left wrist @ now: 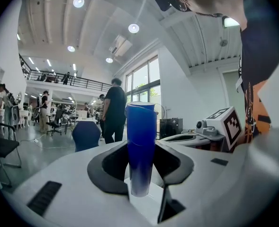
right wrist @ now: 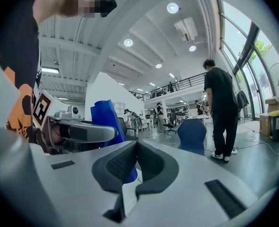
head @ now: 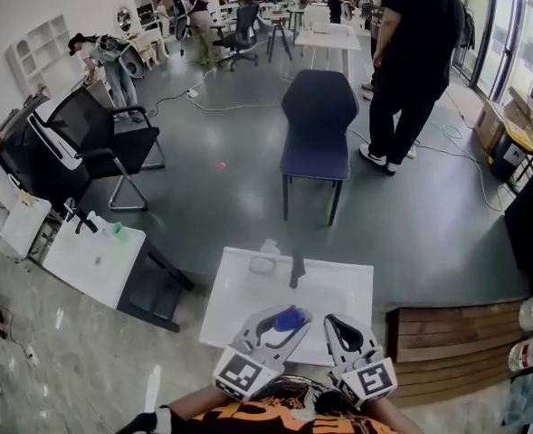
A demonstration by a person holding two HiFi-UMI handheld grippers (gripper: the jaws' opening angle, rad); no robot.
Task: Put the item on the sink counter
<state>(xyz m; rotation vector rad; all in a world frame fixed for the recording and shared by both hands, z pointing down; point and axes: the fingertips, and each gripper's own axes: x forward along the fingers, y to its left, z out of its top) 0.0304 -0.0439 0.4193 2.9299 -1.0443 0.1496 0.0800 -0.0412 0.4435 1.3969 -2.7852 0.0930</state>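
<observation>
Jaws of left gripper (left wrist: 140,167): clenched on the lower part of a blue cylinder (left wrist: 140,126), one dark pad against each side of it.
Blue cylinder: upright between the pads, its open top rising well above them. In the head view it shows as a blue tip (head: 290,318) at the front of the left gripper (head: 275,329), over the near edge of the sink counter (head: 239,289). Whether it touches the counter cannot be told.
Jaws of right gripper (right wrist: 135,162): closed together, pad tips meeting, nothing between them.
Right gripper: in the head view (head: 343,331) it lies just beside the left gripper, on its right, over the same near edge. Its marker cube (left wrist: 230,122) shows in the left gripper view.
Sink counter: white slab directly ahead of both grippers, with a dark faucet (head: 296,269) at its far side and a small pale object (head: 262,264) just left of the faucet.
Blue chair (head: 318,127): on the grey floor beyond the counter, facing it.
Person in black (head: 415,57): standing right of the blue chair, back turned.
Black office chair (head: 99,143): far left, near the wall.
White side table (head: 90,265): left of the counter, well apart from it, a small green object (head: 118,231) on its far corner.
Wooden slats (head: 447,346): right of the counter, just beside it.
</observation>
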